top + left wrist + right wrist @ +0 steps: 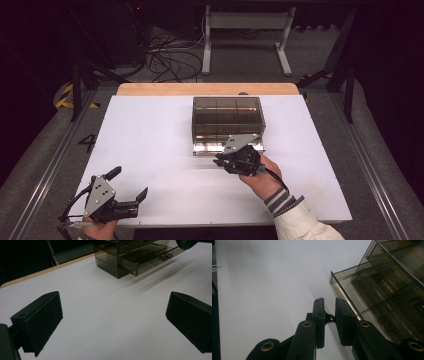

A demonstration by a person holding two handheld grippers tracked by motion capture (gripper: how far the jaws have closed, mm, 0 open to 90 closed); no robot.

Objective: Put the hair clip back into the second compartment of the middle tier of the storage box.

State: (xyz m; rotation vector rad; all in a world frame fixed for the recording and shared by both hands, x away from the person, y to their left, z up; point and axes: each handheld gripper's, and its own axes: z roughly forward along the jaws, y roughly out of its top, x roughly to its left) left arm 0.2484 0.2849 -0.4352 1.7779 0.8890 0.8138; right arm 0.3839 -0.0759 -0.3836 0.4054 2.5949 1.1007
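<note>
At the near left corner of the white table [150, 150], the left gripper [131, 186] rests low close to the table's front edge, held by a hand [97, 229] that comes in from below. Its jaws stand wide apart with nothing between them; in the left gripper view the two black pads [40, 320] frame bare white surface. A broad stretch of open tabletop lies ahead of it and to its right, all the way up to the wooden strip [207, 89] along the far edge.

Farther in, right of centre, the right gripper [220, 161] sits just in front of a smoky, see-through drawer box [227, 116], gripped by a hand [260, 177] with a striped cuff [282, 200]. In the right gripper view its jaws are nearly together, a narrow slot left between them, and nothing is visibly clamped. The lowest drawer [352, 293] is pulled out toward the person, its front wall just beside the right jaw; whether they touch cannot be told.

The box stands in the far half of the table, near the wooden strip, with clear white surface on both sides. Beyond the table are dark floor, loose cables [167, 55] and a white frame [247, 30].
</note>
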